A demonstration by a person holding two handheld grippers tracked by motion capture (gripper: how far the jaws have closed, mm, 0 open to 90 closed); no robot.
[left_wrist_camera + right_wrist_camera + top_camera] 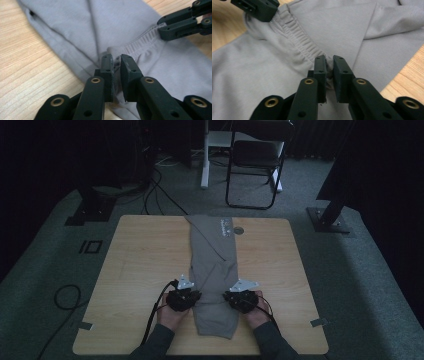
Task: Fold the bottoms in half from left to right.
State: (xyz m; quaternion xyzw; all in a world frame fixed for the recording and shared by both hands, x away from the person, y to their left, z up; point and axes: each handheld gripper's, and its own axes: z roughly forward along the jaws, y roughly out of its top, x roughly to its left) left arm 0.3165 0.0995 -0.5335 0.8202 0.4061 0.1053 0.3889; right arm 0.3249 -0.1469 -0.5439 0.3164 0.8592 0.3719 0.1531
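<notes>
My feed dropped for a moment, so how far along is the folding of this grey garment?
Done: the grey garment already lies as a narrow strip down the wooden table, its sides folded in. In hand: the left hand-held gripper and the right hand-held gripper each pinch the ribbed band near the person's end. Left: probably folding that end toward the far end.

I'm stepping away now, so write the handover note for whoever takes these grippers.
Left gripper: shut on the grey sweatpants, at the gathered waistband's left end.
Right gripper: shut on the same waistband, at its right end.
The sweatpants lie lengthwise down the middle of the wooden table, legs folded together, waistband end nearest the person.
Done: both waistband corners gripped.
Left: probably lift and fold the waistband end toward the far end, then release.
</notes>
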